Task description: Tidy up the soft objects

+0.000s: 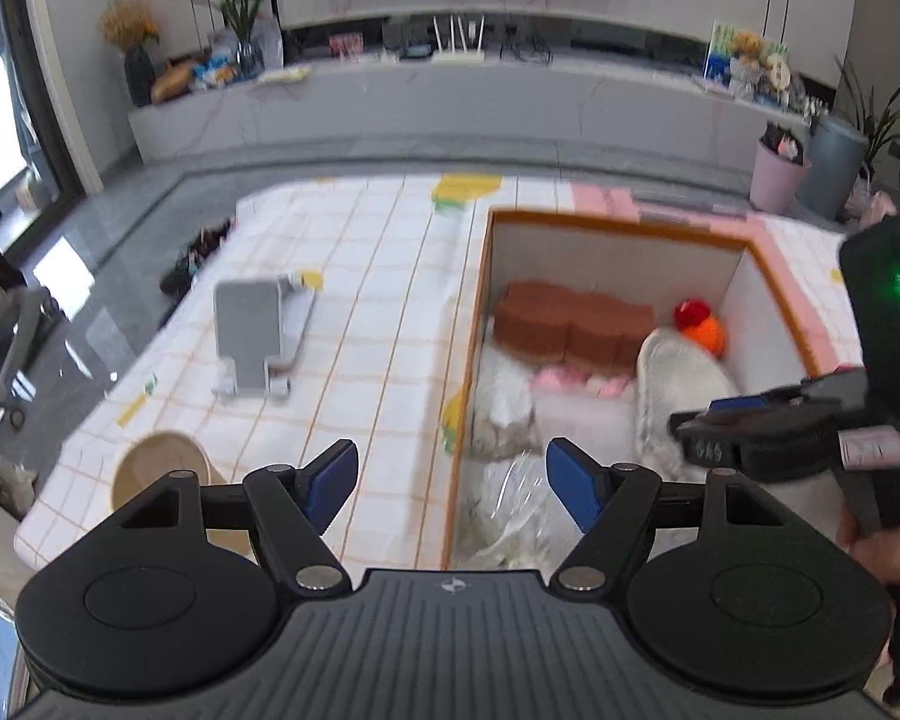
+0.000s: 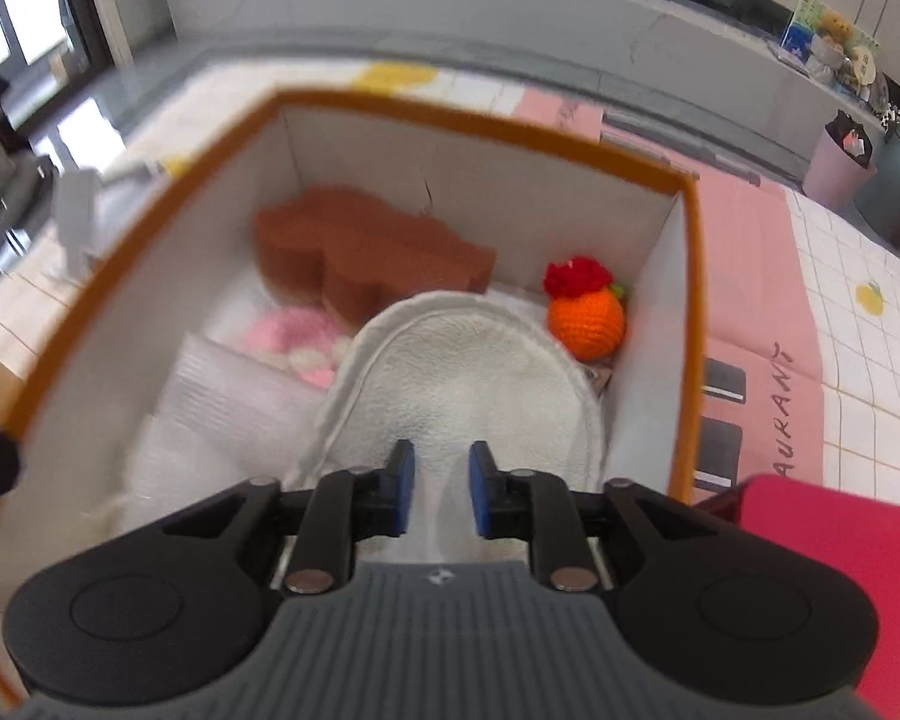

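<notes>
Fingers point(image 2: 403, 480) parted, right gripper point(image 2: 441, 489) | over white slipper point(image 2: 468, 384) (in box point(image 2: 687, 312))

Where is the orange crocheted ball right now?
In both views, the orange crocheted ball sits in the box's far right corner, beside the white slipper.

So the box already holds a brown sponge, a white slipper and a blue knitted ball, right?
Nearly. The knitted ball is orange with a red tuft, not blue, as the right wrist view shows. The brown sponge and white slipper do lie in the box.
</notes>
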Action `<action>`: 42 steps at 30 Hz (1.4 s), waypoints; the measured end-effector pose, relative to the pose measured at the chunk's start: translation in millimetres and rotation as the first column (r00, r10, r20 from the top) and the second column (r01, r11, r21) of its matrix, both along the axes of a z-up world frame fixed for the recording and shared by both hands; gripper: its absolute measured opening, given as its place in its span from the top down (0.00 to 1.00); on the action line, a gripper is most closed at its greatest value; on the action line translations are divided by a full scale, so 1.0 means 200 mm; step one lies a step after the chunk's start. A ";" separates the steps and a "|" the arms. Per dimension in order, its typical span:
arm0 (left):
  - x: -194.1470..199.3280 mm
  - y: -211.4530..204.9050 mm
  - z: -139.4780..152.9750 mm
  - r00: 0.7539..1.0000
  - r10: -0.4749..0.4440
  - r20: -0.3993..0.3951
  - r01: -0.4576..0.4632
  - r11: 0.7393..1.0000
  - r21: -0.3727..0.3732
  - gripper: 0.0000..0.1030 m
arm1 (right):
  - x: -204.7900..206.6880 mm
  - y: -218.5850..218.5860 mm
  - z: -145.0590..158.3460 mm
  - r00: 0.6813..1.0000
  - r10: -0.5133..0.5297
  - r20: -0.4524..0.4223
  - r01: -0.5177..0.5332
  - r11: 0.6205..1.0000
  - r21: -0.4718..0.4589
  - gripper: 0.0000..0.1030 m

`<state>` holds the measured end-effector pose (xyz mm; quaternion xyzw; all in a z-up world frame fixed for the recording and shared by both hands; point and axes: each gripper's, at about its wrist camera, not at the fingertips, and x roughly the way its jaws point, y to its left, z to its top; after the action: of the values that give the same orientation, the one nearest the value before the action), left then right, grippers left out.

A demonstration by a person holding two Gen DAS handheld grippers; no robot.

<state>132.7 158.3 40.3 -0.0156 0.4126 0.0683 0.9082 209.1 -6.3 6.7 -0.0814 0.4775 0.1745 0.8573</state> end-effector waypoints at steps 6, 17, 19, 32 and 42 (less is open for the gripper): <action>-0.02 -0.08 0.10 0.996 0.046 0.073 -0.053 0.994 0.097 0.17 | -0.18 -0.03 0.18 0.994 0.036 0.103 -0.045 0.995 0.085 0.50; -0.26 -0.19 0.25 0.940 0.036 0.338 -0.029 0.999 -0.025 0.16 | -0.60 -0.19 0.40 0.917 0.026 0.397 -0.114 0.973 0.200 0.13; -0.29 -0.25 0.24 0.937 0.038 0.347 -0.043 0.999 0.007 0.16 | -0.68 -0.23 0.42 0.899 0.028 0.437 -0.126 0.973 0.195 0.10; -0.48 -0.64 0.12 0.875 -0.122 0.469 0.072 0.990 0.123 0.04 | -0.99 -0.58 0.40 0.857 -0.038 0.514 -0.034 0.991 0.130 0.06; -0.50 -0.72 -0.01 0.882 -0.121 0.455 0.095 0.992 0.079 0.00 | -1.09 -0.74 0.25 0.875 -0.095 0.475 -0.033 0.967 0.253 0.06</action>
<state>32.5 13.9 38.1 0.0165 0.1845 0.0232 0.9824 -8.9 -154.8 56.1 -0.0047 0.2232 0.1942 0.9552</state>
